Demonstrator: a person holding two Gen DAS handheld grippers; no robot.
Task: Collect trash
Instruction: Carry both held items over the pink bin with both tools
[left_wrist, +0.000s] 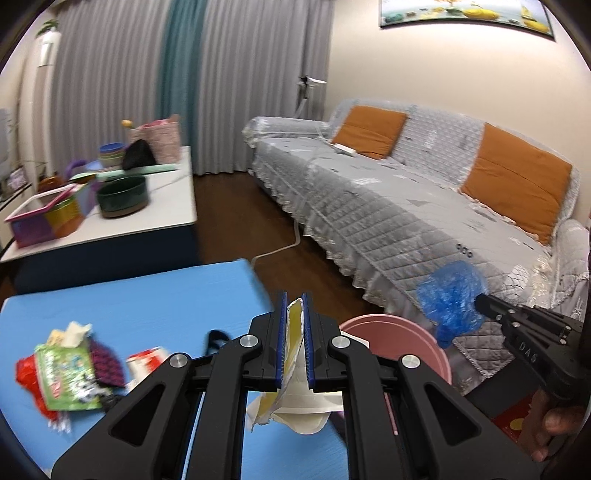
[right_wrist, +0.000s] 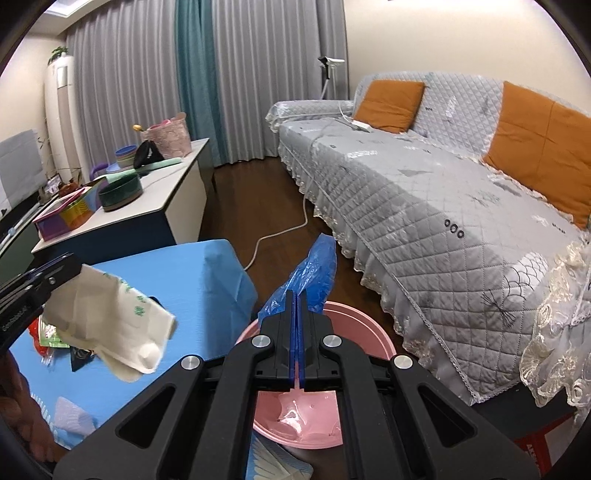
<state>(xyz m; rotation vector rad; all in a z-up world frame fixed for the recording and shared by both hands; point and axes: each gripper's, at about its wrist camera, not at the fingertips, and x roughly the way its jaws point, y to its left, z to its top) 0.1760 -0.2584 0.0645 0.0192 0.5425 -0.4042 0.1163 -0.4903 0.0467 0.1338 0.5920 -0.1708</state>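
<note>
sofa (right_wrist: 424, 177): grey quilted cover | curtains (right_wrist: 147, 66): grey, drawn | floor (right_wrist: 251, 210): dark wood

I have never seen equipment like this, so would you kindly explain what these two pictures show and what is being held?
These are not robot arms: a person holds a two-finger gripper in each hand, each carrying a fisheye camera looking along its fingers. One picture comes from the left gripper, shut on a crumpled white and yellow wrapper. The other comes from the right gripper, shut on a blue plastic bag over a pink bin. More litter lies on the blue table. A sofa stands behind.
</note>
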